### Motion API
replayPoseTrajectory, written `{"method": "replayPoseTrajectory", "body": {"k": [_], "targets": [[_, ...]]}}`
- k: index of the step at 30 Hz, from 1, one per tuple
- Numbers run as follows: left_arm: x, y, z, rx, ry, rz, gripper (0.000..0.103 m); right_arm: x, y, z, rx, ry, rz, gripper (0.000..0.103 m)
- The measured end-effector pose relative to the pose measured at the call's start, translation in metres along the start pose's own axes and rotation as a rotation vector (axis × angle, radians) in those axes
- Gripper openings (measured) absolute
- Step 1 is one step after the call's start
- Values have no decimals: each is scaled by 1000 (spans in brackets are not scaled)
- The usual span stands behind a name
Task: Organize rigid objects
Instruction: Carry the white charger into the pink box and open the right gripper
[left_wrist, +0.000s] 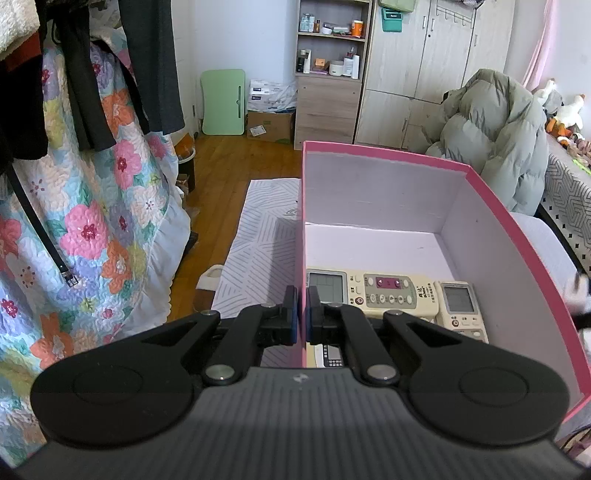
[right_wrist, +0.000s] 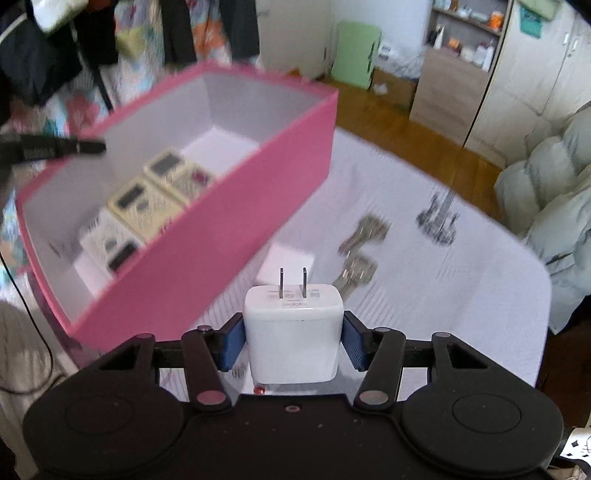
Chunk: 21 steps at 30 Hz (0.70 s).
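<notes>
A pink box (left_wrist: 388, 206) with a white inside holds three remote controls; two cream ones (left_wrist: 388, 295) (left_wrist: 460, 306) show in the left wrist view. My left gripper (left_wrist: 302, 314) is shut on the box's left wall, one finger on each side. In the right wrist view the same box (right_wrist: 229, 221) stands to the left with the remotes (right_wrist: 147, 206) in a row. My right gripper (right_wrist: 294, 343) is shut on a white plug-in charger (right_wrist: 293, 332), prongs pointing away, held above the white cloth to the right of the box.
On the white patterned cloth (right_wrist: 443, 295) lie two bunches of metal keys (right_wrist: 364, 232) (right_wrist: 356, 275) and a small white block (right_wrist: 286, 264) behind the charger. A floral quilt (left_wrist: 92, 221) and dark clothes hang at left. A grey puffer jacket (left_wrist: 491, 125) sits at right.
</notes>
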<state>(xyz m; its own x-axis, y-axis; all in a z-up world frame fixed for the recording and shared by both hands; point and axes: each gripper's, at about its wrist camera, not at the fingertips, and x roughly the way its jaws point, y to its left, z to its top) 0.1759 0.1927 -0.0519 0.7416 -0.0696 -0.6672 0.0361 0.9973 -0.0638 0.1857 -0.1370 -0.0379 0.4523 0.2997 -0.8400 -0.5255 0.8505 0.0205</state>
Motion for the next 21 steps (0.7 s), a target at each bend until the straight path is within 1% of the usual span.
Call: {"method": "replayPoseTrajectory", "body": {"k": [2,5,8,10,13,16,18,19,21], "targets": [[1,0,1,-2,0,-1,3,-12,3,8,-11,-41,-7,60],[1,0,1,-2,1,-1,3,-29,13,20,-36,-94,8,60],[1,0,1,-3,1,-4,3,-48,27,36,-101,-142,34,60],[2,1,2,-1,2,-5,3,-56,40,51,-154,-153,52,60],[2,0,2,5,0,-5,3,-55,63,78,-265,-110,72,60],[2,0,2,2,0,-7,3,-42,88,107,-404,-48,66,60],[3,0,2,0,1,-10,3,-27,103,123,-496,-24,39,60],[3,0,2,0,1,-10,3,-17,112,131,-540,-7,9,60],[3,0,1,0,-2,-11,3,6,120,145,-577,11,-49,60]]}}
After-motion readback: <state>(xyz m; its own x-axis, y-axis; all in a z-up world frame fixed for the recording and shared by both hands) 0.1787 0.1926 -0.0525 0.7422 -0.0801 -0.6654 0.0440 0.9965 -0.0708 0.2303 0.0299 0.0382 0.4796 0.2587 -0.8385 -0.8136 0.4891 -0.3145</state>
